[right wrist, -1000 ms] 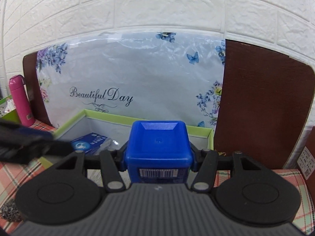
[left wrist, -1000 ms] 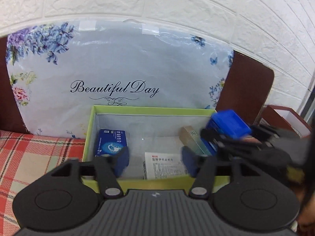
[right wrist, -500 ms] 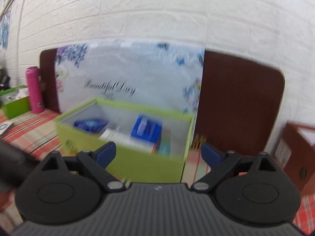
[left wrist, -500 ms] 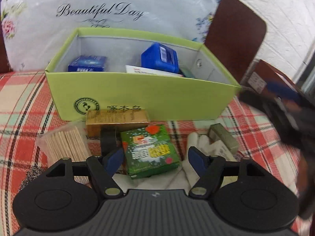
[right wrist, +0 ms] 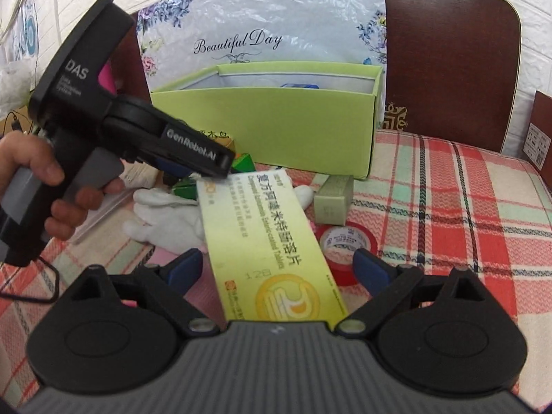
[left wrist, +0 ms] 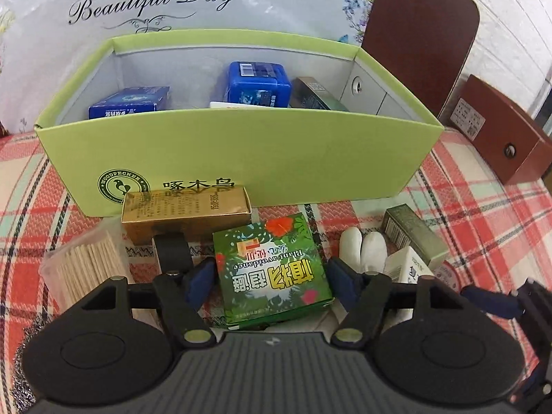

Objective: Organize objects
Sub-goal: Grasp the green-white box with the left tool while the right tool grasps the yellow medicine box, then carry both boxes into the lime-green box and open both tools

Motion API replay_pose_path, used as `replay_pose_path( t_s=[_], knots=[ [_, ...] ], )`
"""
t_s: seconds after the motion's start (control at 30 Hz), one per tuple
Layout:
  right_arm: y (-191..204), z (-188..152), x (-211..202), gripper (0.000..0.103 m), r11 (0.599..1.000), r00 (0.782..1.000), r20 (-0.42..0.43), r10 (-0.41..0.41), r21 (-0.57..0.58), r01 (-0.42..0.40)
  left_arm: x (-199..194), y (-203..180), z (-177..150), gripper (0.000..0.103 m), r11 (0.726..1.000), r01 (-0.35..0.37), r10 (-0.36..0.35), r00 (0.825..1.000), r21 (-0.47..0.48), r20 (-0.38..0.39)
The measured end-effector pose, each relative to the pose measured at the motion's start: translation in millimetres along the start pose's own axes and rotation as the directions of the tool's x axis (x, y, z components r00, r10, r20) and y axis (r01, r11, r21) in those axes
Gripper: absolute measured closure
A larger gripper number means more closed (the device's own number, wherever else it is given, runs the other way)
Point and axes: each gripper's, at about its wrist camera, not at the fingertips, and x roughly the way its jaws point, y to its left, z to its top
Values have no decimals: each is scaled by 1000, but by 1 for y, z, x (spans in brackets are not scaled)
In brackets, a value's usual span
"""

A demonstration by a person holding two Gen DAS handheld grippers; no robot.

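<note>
A woven plaid cloth (left wrist: 483, 207) is covering the table. Matt green cardboard is forming the box (left wrist: 241, 151). The gold carton (left wrist: 186, 207) at centre left is shining like foil, the leafy green carton (left wrist: 272, 269) is glinting glossy, and the red tape roll (right wrist: 346, 241) at the right wrist view's centre is looking slick plastic.

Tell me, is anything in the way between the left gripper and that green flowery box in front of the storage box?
Nothing visible. The left gripper is open, and the green flowery box already lies between its fingers, apart from both pads. The gold box sits beyond it, against the lime storage box, not in the path.
</note>
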Motion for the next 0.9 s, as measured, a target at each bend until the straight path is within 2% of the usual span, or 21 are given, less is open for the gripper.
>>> replay_pose_path(
  t_s=[0.03, 0.07, 0.1, 0.23, 0.57, 0.77, 0.9],
  knots=[
    [0, 0, 0, 8, 1000, 1000, 0, 0, 0, 0, 0, 0, -1, 32, 1000, -1, 1, 1000, 5, 0],
    [1, 1, -1, 14, 1000, 1000, -1, 3, 1, -3, -1, 0, -2, 33, 1000, 2, -2, 1000, 3, 0],
    [1, 1, -3, 25, 1000, 1000, -1, 15, 3, -15, -1, 1, -3, 34, 1000, 7, -6, 1000, -5, 1],
    [6, 1, -8, 31, 999, 999, -8, 31, 6, -31, -9, 5, -7, 36, 999, 18, -17, 1000, -40, 5],
    [16, 10, -44, 33, 999, 998, 53, 42, 33, -43, -67, 5, -13, 36, 998, 37, -31, 993, -56, 113],
    [19, 26, -66, 33, 998, 990, 132, 51, 38, -57, -103, 2, -1, 35, 998, 53, -45, 978, -33, 202],
    [17, 51, -71, 33, 999, 980, 195, 31, 19, -35, -120, 1, 16, 35, 999, 47, -42, 964, -13, 261]
  ],
)
